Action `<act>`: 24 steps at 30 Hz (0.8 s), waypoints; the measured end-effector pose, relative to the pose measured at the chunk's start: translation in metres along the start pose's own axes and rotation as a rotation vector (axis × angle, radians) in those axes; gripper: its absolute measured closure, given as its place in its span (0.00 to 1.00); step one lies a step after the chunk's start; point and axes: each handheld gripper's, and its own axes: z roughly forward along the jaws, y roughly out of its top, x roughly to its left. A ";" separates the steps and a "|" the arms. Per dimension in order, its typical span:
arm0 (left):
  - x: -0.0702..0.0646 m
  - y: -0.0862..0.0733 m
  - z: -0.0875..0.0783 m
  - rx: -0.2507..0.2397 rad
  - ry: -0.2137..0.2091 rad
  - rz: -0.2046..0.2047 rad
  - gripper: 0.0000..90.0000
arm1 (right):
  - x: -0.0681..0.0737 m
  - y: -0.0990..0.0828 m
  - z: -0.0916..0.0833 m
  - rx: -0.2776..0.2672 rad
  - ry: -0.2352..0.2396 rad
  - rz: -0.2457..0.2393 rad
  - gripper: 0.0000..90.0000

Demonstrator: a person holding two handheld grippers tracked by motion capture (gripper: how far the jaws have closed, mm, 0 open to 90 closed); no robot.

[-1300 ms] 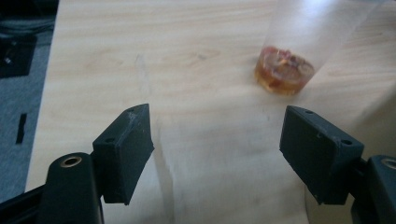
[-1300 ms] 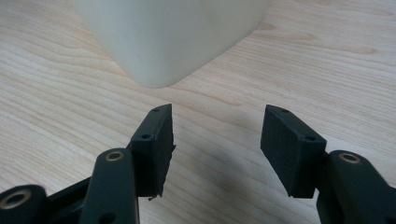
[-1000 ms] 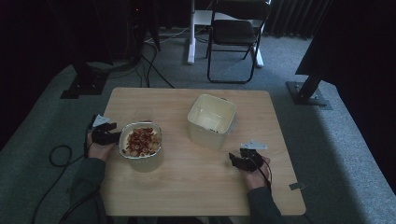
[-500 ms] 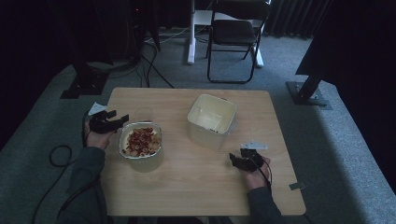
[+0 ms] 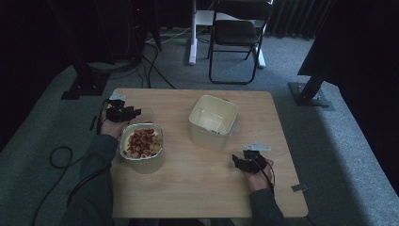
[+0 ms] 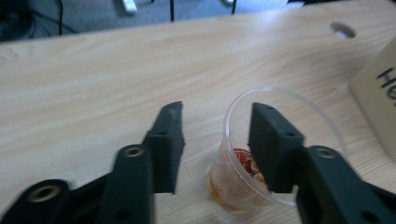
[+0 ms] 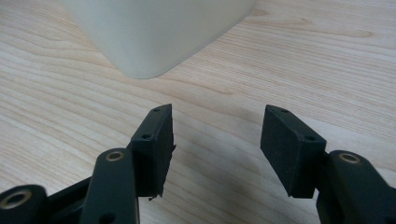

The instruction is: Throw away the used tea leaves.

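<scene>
The left tongs (image 6: 217, 112) have just been closing astride the wall of the clear cup (image 6: 231, 177), not yet pinching it, just beyond the food bowl (image 5: 141, 141) on the desk (image 5: 197, 188). The right tongs (image 7: 215, 114) rest released, well right of that bowl, so the grasp itself is not yet made.

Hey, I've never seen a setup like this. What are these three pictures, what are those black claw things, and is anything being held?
A person sits at a wooden table with a hand-held two-jaw gripper in each hand. The high view looks down from above; the other two pictures come from cameras riding on each gripper, looking along its black jaws. On the table are a bowl of mixed red and pale food, a cream tub and a clear cup. The left gripper has just been closing, with the cup's wall between its jaws, not yet pinched. The right gripper is open and empty.
</scene>
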 end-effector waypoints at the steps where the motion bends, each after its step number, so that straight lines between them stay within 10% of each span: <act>1: 0.000 -0.001 0.003 0.011 0.007 -0.005 0.70 | -0.001 0.000 0.000 -0.001 -0.001 0.001 0.48; 9: 0.007 -0.003 -0.002 -0.001 0.016 -0.060 0.92 | -0.003 -0.002 0.000 0.001 -0.004 0.010 0.48; 24: 0.049 -0.027 -0.046 -0.035 0.118 -0.151 0.94 | 0.001 -0.002 0.003 0.015 0.001 -0.003 0.49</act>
